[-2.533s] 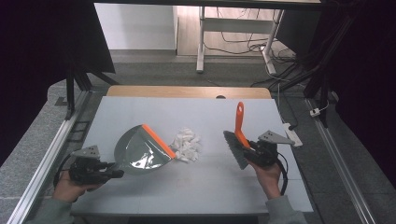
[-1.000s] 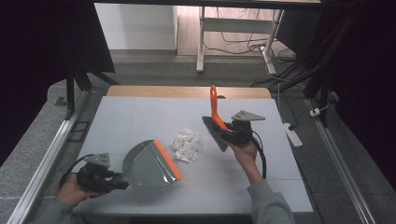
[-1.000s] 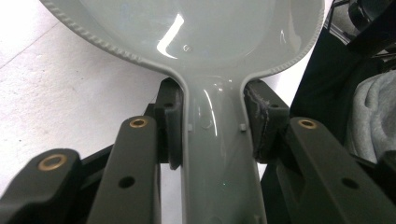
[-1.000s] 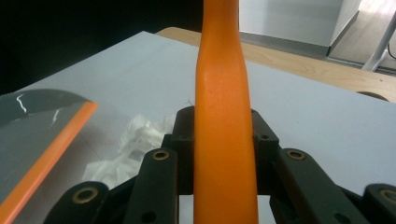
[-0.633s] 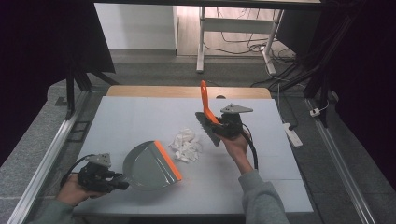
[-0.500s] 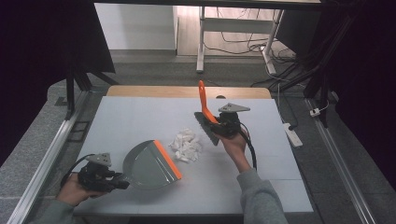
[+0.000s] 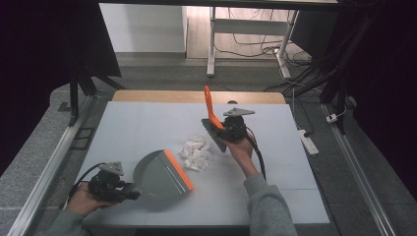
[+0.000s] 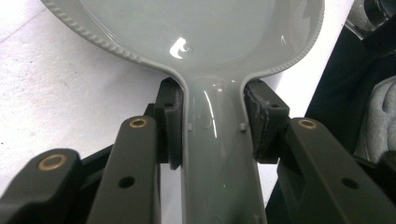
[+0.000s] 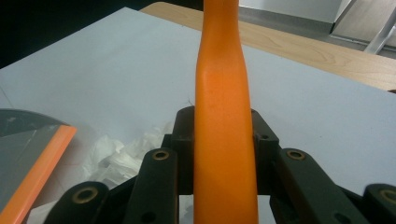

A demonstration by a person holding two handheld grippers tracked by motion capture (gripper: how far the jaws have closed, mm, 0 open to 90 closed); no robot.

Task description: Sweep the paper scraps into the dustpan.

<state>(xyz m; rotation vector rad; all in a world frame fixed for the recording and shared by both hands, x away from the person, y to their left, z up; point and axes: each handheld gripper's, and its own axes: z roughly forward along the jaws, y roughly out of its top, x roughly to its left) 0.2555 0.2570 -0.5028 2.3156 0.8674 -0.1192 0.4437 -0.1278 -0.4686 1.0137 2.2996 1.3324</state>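
White table top point(image 7: 147, 128), pale wood strip point(image 7: 162, 96) along far edge. Grey carpeted floor point(image 7: 44, 147) around table. Metal rail point(image 7: 54, 162) along left side, another point(image 7: 361, 172) on right. White power strip point(image 7: 308, 141) on floor near right edge of table. Beyond: white desk frame legs point(image 7: 212, 39) over lighter floor, tangle of cables point(image 7: 255, 46) (some running toward right). White wall panel point(image 7: 142, 27) far left of centre. Dark curtains point(image 7: 44, 49) both sides; light brightest at back

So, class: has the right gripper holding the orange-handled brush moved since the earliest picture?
Yes. The right gripper, shut on the orange-handled brush, has shifted left and toward the table's far wooden edge, ending just right of the white paper scraps.
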